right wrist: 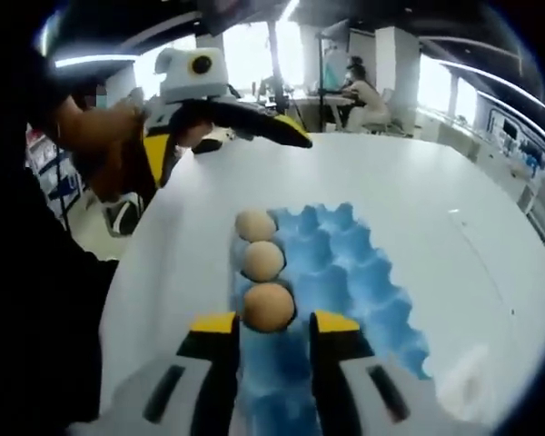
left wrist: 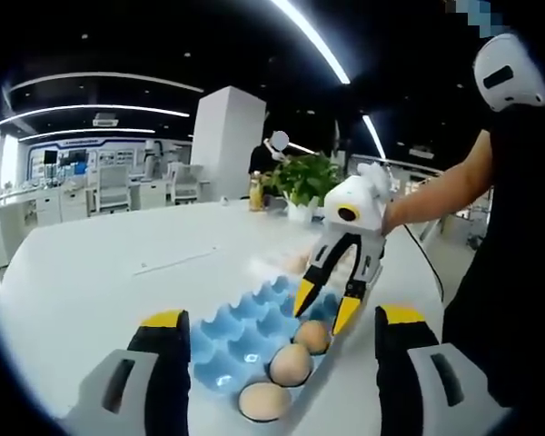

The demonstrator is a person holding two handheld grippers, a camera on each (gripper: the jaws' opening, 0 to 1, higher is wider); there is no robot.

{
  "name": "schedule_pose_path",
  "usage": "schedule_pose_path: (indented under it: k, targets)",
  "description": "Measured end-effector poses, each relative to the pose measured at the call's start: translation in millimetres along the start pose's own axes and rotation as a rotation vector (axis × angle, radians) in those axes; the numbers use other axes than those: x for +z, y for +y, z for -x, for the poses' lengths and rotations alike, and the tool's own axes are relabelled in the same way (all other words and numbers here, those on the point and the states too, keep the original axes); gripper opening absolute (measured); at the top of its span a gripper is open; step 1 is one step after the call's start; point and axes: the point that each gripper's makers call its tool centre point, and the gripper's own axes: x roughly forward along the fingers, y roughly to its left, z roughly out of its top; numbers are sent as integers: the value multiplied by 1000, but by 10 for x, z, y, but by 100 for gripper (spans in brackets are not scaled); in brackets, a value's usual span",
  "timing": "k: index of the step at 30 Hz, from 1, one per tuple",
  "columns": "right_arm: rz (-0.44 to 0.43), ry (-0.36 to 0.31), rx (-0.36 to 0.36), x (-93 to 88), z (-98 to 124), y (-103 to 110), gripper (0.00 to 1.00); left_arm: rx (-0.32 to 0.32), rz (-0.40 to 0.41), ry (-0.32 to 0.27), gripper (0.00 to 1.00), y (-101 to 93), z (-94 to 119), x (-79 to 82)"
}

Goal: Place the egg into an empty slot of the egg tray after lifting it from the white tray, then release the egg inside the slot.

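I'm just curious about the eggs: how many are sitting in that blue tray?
3, in one row along an edge of the blue egg tray: one egg between the right hand-held gripper jaws, one mid-row, one farthest. None seem hidden.

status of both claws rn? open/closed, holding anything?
Left claw: open, empty, hovering over the blue egg tray.
Right claw: open, jaws either side of the nearest egg in the tray, not clamped.
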Motion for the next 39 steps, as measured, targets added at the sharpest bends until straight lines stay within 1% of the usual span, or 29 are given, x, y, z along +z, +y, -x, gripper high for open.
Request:
schedule_pose_path:
  k: [1,4,8,11,16,20,22,28,34,35,37,39]
  targets:
    - [0,0,-3,-18,17,-2,31,4,-8,-7,86,9,-2,12]
    - [-13,13,-18,-123,103,-23,31,2,-5,5,85,10,-1,-8]
    - [-26,9,-35,-204,203,-38,30,5,-4,2,85,13,1,-7]
    - [-43,8,-72,-313,342,-85,30,4,-1,7,85,14,1,-16]
    - [-65,14,-107,-457,510,-120,29,11,-12,5,85,31,-2,-2]
    - [-80,38,-145,-638,651,-145,29,10,-12,3,85,30,-16,9]
    - [-84,41,-150,-678,684,-148,29,2,-12,6,85,12,-30,8]
    - [-122,57,-197,-885,890,-203,29,-1,-20,8,85,4,-49,17]
    - [-132,84,-219,-1039,1022,-194,29,-5,-20,15,84,-4,-58,7]
    - [-132,96,-233,-1114,1086,-203,29,-6,-21,17,84,-13,-64,3]
    - [-152,95,-242,-1165,1158,-210,29,-9,-23,22,83,-19,-69,-4]
    - [-152,108,-260,-1227,1217,-230,29,-12,-23,22,83,-23,-71,-3]
